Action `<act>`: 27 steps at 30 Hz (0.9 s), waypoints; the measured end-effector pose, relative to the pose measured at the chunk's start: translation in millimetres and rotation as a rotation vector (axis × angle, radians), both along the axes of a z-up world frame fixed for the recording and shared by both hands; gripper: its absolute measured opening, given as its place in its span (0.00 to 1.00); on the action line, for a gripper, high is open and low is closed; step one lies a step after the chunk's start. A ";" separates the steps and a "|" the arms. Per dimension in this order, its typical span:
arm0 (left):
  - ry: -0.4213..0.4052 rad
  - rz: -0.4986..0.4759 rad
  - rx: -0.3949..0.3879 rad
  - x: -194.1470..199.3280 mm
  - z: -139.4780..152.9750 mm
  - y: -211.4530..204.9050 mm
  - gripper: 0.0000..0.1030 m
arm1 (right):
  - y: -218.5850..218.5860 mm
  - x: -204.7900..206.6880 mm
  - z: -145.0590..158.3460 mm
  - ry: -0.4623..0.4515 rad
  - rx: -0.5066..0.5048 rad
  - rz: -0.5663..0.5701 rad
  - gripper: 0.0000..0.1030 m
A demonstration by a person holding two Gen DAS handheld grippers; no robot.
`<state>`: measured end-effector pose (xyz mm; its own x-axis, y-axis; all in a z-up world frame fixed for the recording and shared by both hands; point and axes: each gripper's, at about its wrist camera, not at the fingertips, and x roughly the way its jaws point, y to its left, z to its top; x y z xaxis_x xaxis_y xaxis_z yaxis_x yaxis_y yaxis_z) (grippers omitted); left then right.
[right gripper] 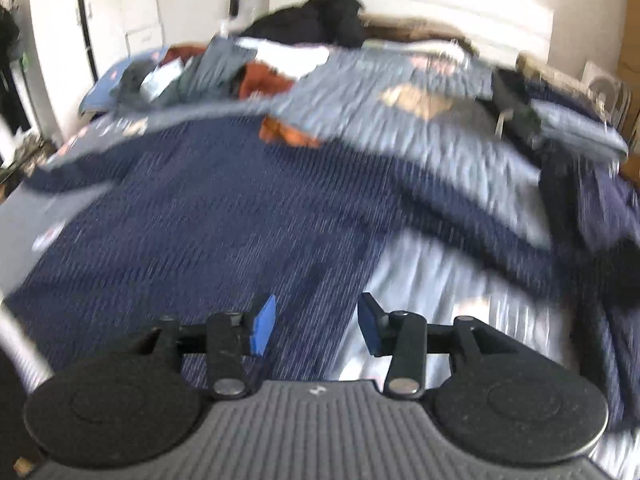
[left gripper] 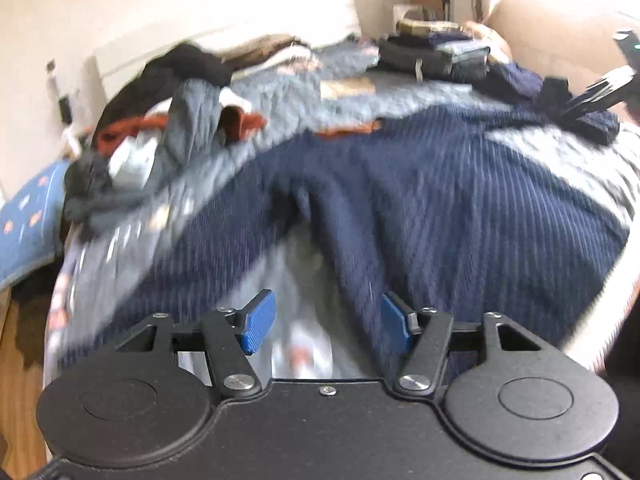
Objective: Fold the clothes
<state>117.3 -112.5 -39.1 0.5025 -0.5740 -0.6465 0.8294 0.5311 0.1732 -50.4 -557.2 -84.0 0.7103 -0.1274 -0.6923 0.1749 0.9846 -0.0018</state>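
A navy blue ribbed knit garment (left gripper: 420,200) lies spread across a bed covered with a pale blue-grey patterned quilt (left gripper: 288,92). Both views are blurred.

In the left wrist view, the left gripper (left gripper: 328,326) hangs above the near edge of the garment with its blue ribbed pads (left gripper: 260,320) standing apart. Nothing is between them; through the gap shows bare quilt, where the navy cloth parts into a fold running up and away. The right-hand pad sits just beside or over the cloth's edge; whether it touches cannot be told. The garment fills the middle of this view, ahead of the fingers and off to both sides.

In the right wrist view, the right gripper (right gripper: 316,326) is likewise released, its two blue pads parted with nothing clamped. The navy garment (right gripper: 180,216) lies below and ahead of it, mostly toward the left of the view, its edge running past the gap between the fingers; quilt shows to the right.

At the far left of the bed sits a heap of unfolded clothes (left gripper: 160,128) in black, grey and rust-orange. At the far right lies a small stack of dark folded clothes (left gripper: 432,56).
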 end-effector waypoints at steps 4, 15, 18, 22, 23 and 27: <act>-0.032 -0.042 0.014 42.4 4.7 -56.3 0.56 | -30.0 69.3 11.8 -0.036 -0.036 0.004 0.45; -0.005 -0.072 0.040 173.3 -38.7 -164.6 0.56 | -74.3 253.9 -25.2 0.059 -0.067 0.063 0.49; 0.015 -0.078 0.037 201.0 -55.6 -191.7 0.56 | -78.0 294.5 -51.5 0.102 -0.071 0.091 0.49; 0.035 -0.099 0.041 235.4 -75.9 -231.9 0.56 | -86.4 335.3 -82.9 0.151 -0.046 0.093 0.49; 0.038 -0.104 0.043 244.0 -81.2 -242.1 0.56 | -87.6 343.5 -89.1 0.165 -0.038 0.099 0.49; 0.052 -0.130 0.073 274.5 -102.0 -283.6 0.56 | -88.2 370.0 -115.1 0.242 -0.023 0.139 0.49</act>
